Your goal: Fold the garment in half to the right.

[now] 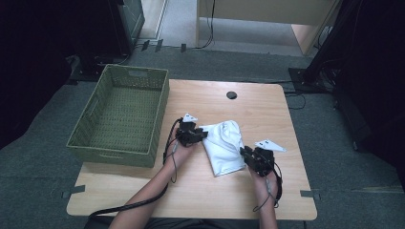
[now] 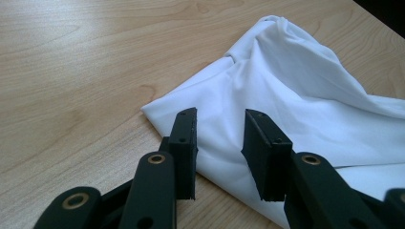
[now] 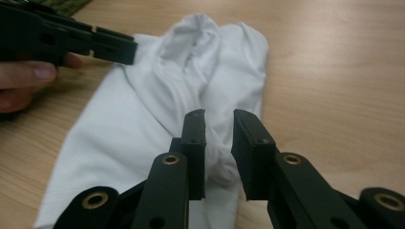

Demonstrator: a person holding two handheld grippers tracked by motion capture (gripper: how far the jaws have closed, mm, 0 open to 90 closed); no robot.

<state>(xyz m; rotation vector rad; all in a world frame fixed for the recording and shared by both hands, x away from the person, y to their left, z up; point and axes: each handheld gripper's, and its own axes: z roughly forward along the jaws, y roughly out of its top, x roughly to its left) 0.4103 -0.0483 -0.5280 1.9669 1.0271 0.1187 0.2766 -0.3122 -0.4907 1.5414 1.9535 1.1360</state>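
Note:
A folded white cloth (image 1: pixel 224 145) lies on the wooden table (image 1: pixel 267 114), bunched at its far end. My left gripper (image 1: pixel 204 135) sits at the cloth's left edge. In the left gripper view its jaws (image 2: pixel 219 143) stand apart just above the cloth's (image 2: pixel 296 95) near corner, and nothing is pinched. My right gripper (image 1: pixel 243 151) is at the cloth's near right corner. In the right gripper view its jaws (image 3: pixel 218 143) stand a little apart over a ridge of cloth (image 3: pixel 191 86), with the pads not pressing on it. The left gripper (image 3: pixel 114 47) reaches in from the upper left there.
An empty green woven basket (image 1: pixel 160 119) stands on the table's left side, close to the left hand. A round cable hole (image 1: pixel 231 95) is in the table's far middle. Bare wood surrounds the cloth at right and in front.

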